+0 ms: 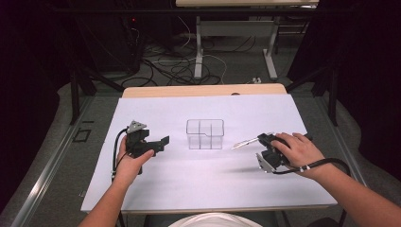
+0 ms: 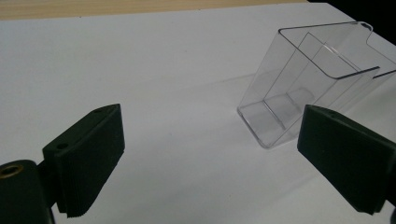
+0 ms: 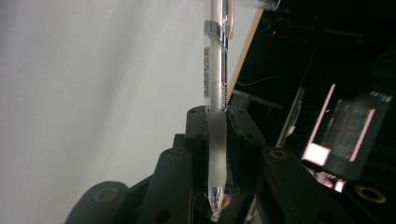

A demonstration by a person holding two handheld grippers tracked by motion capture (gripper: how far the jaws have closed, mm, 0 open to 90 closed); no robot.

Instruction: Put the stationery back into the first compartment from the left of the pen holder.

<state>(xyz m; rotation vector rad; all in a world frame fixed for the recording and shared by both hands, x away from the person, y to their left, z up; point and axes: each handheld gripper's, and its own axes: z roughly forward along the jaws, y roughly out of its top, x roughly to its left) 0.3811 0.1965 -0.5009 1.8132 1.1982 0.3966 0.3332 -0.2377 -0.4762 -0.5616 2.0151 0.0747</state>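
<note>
Gripping the clear plastic pen (image 3: pixel 215 88) in our right gripper (image 3: pixel 217 140) (jaws clamped), we've probably yet to reach the clear compartmented box (image 1: pixel 204 134); left gripper (image 2: pixel 210 158) gapes empty.

Table: light wooden top (image 1: pixel 203 90) — upper middle of the high view.
Cover: white sheet (image 1: pixel 198 175) across it.
On sheet: clear divided container (image 1: pixel 204 134) — centre, upright.

we hold our left hand-held gripper (image 1: pixel 164 142) low with its jaws wide apart. our right hand-held gripper (image 1: pixel 259 140) is squeezed tight, lifted and tilted.
</note>
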